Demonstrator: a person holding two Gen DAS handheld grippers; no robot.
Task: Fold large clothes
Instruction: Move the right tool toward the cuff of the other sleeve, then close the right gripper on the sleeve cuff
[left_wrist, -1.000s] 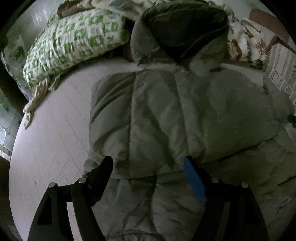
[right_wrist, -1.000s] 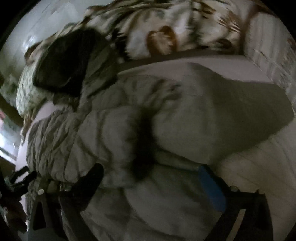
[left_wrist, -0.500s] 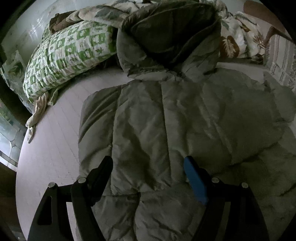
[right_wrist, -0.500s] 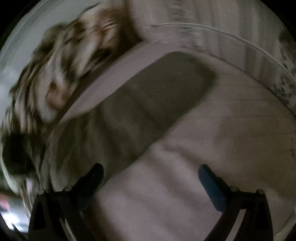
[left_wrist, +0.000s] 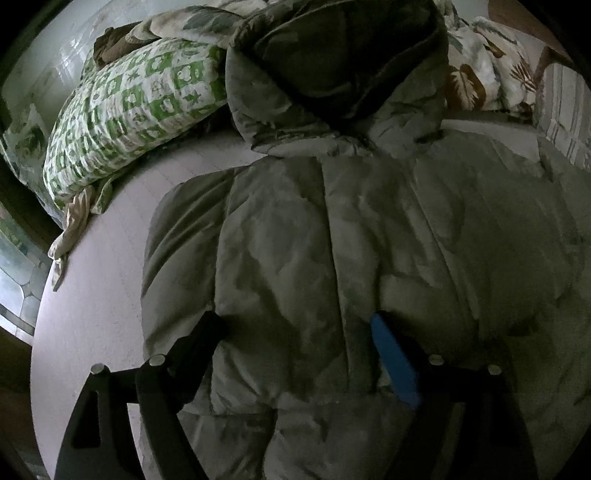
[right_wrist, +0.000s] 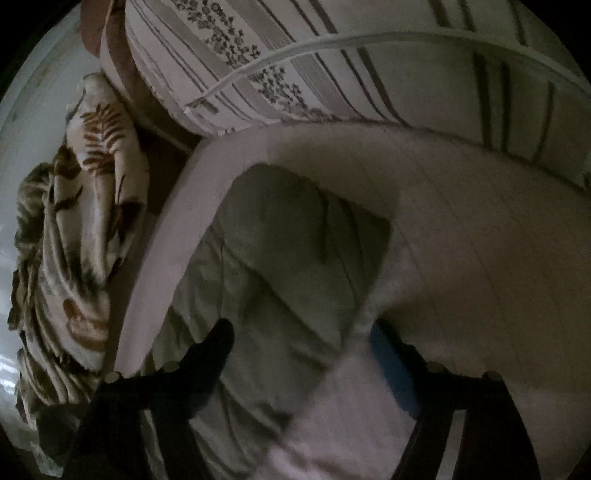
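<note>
A large grey-green puffer jacket (left_wrist: 332, 240) lies flat on a pale bed (left_wrist: 92, 295), its hood (left_wrist: 332, 59) at the far end. My left gripper (left_wrist: 295, 328) is open, its jaws down over the folded-in left sleeve on the jacket's body. In the right wrist view the right sleeve (right_wrist: 295, 240) lies spread out across the bed (right_wrist: 480, 258). My right gripper (right_wrist: 299, 332) is open and low over the sleeve, one finger on each side of it. I cannot tell if the fingers touch the fabric.
A green-and-white patterned pillow (left_wrist: 140, 107) lies at the far left. A leaf-print blanket (right_wrist: 85, 221) is bunched at the bed's head. A striped quilt (right_wrist: 332, 74) hangs beyond the bed's right side. A window (left_wrist: 14, 280) is at the left.
My right gripper swung away from the jacket's body out to the right sleeve and dropped low over it. My left gripper has moved closer over the jacket's left side.
</note>
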